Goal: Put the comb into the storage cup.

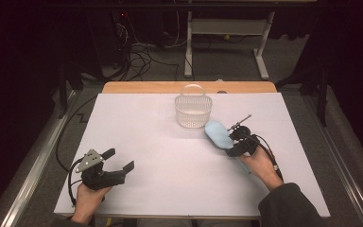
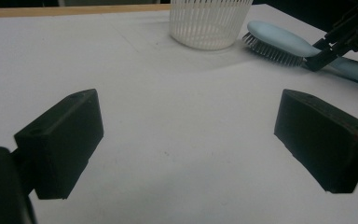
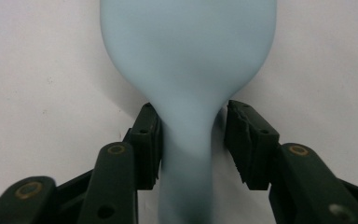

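Note:
A light blue hairbrush (image 1: 217, 134) lies bristles down on the white table cover, just right of a white slatted basket (image 1: 193, 111). My right gripper (image 1: 231, 144) straddles the brush's narrow neck. In the right gripper view the hairbrush (image 3: 189, 51) runs up between the jaws of the right gripper (image 3: 191, 126); the left jaw touches the neck and a thin gap shows at the right jaw. My left gripper (image 1: 119, 160) rests near the front left, open wide with nothing in it. The left gripper view shows the left gripper (image 2: 186, 135), the hairbrush (image 2: 279, 39), the basket (image 2: 209, 23) and the right gripper (image 2: 324, 51).
The white cover (image 1: 170, 156) spans the table, with a wooden strip (image 1: 137, 87) at the far edge. Beyond it are a white desk frame (image 1: 227, 28) and cables (image 1: 142, 56) on the floor. A metal rail (image 1: 33, 161) runs along the left side.

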Motion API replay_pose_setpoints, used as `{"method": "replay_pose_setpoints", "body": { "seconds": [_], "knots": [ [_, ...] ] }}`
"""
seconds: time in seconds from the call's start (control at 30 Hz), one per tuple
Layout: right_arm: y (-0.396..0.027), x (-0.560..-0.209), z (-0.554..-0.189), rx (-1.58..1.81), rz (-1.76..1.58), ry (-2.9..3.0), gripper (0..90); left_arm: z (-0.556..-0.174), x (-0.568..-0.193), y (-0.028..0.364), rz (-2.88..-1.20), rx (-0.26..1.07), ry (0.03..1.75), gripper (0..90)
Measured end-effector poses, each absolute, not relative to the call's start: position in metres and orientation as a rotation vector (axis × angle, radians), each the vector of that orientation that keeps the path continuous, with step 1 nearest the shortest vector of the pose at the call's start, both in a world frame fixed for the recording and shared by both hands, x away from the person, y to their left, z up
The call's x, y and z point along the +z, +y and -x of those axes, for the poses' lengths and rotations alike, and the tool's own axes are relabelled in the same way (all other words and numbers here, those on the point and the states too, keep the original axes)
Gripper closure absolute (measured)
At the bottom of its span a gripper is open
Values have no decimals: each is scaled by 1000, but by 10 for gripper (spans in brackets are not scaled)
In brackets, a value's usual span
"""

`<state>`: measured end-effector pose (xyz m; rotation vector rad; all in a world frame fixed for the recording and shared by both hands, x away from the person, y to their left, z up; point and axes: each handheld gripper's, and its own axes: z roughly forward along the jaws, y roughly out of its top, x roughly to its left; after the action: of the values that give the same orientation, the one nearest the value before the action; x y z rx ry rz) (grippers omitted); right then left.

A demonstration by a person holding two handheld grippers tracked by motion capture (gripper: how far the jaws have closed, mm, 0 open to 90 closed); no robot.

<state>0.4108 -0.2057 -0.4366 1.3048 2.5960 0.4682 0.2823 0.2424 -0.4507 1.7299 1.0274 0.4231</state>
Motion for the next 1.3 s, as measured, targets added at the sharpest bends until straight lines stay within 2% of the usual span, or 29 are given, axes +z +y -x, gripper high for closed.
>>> {"method": "replay_pose_setpoints", "body": {
  "seconds": [0.13,0.23,1.3],
  "knots": [
    [-203,-436,-410,455,-1282,2606,660,-282,-451,242,-1732,423,1026,70],
    [-202,-436,-410,457,-1283,2612,670,-282,-451,242,-1730,423,1027,70],
    [-208,-430,-394,491,-1235,2589,699,-282,-450,241,-1726,399,1037,70]
  ]
}}
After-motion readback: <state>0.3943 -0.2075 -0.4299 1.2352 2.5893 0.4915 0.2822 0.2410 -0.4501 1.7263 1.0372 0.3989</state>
